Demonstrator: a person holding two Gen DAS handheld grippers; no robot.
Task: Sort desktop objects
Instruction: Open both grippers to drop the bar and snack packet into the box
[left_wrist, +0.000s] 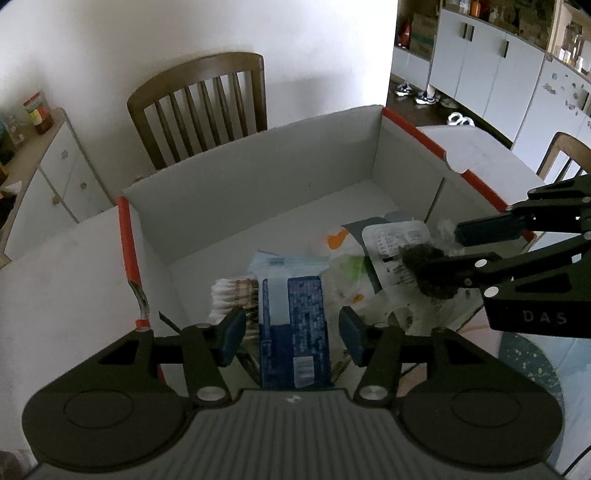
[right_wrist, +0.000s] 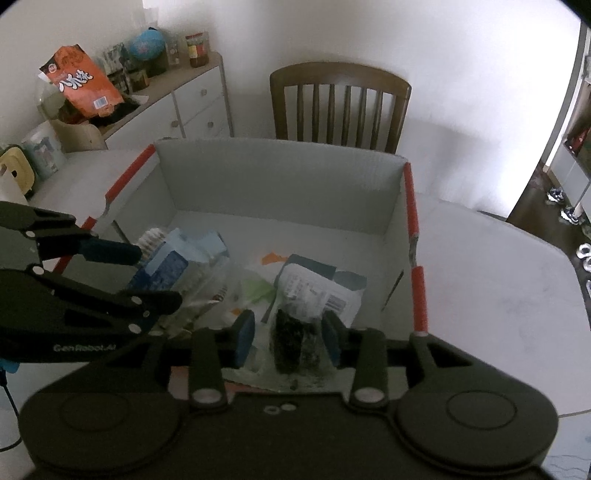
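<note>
The white box (left_wrist: 258, 173) with red edges is sitting on the tabletop (right_wrist: 498, 277), filling mid-frame. The blue packet (left_wrist: 293, 325) is lying inside it at lower centre, between the open left tongs (left_wrist: 291, 334), untouched. The open right tongs (right_wrist: 288, 341) are flanking the dark pouch (right_wrist: 291, 343), pads clear.

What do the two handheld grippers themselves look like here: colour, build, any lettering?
Both are matte black plastic. The left gripper and right gripper each have two linkage fingers with silver pivot pins, blue pads, round housings either side and a ribbed body. Pale lettering shows on their sides, reading roughly "GenRobot.AI" on the left one. A thin dark cable hangs beside the left one. No hands or sleeves show.
</note>
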